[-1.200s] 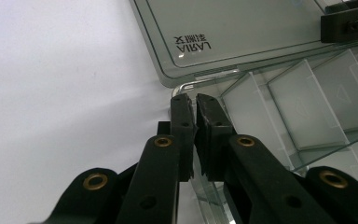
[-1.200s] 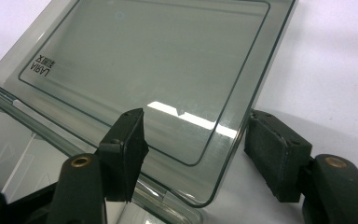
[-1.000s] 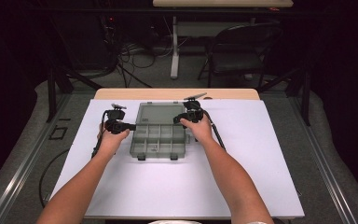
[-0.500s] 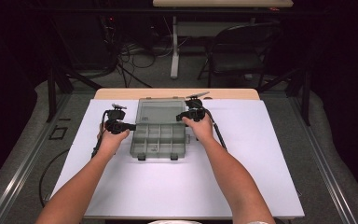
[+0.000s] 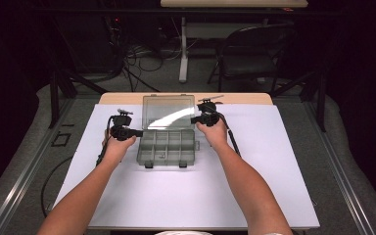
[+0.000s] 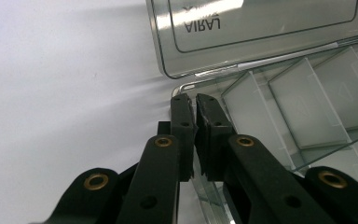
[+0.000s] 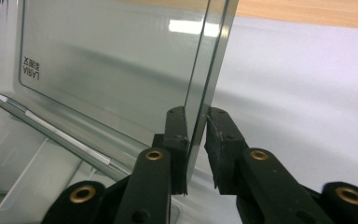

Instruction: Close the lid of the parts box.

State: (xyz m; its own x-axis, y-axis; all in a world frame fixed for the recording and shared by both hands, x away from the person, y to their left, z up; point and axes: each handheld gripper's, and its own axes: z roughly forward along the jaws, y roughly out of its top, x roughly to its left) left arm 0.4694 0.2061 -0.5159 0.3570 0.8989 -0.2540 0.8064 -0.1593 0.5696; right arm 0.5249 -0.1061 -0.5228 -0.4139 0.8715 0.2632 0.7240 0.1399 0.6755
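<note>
Clear plastic compartment box (image 5: 167, 146) sits on the white sheet (image 5: 274, 161) covering my desk (image 5: 127, 98), near the far edge, between my two hands. Its lid (image 5: 169, 111) is open, standing up at the back on its hinge and leaning away from me.

My left claw (image 5: 138, 132) is at the box's left wall. In the left gripper view the jaws are drawn together on the thin clear rim at the box's corner (image 6: 193, 88); the wall runs down between the pads (image 6: 182, 126). Clamped on the box.

My right claw (image 5: 194, 119) is at the right edge of the raised lid. In the right gripper view the lid's side edge (image 7: 205, 70) runs down between the two jaws. They have just been closing, with the lid between them. The left pad (image 7: 176, 123) lies against the lid's face; the right pad (image 7: 216, 128) looks just beside the edge, and I cannot tell whether it touches.

Dividers (image 6: 303, 93) inside the box look bare in the compartments I can see.
</note>
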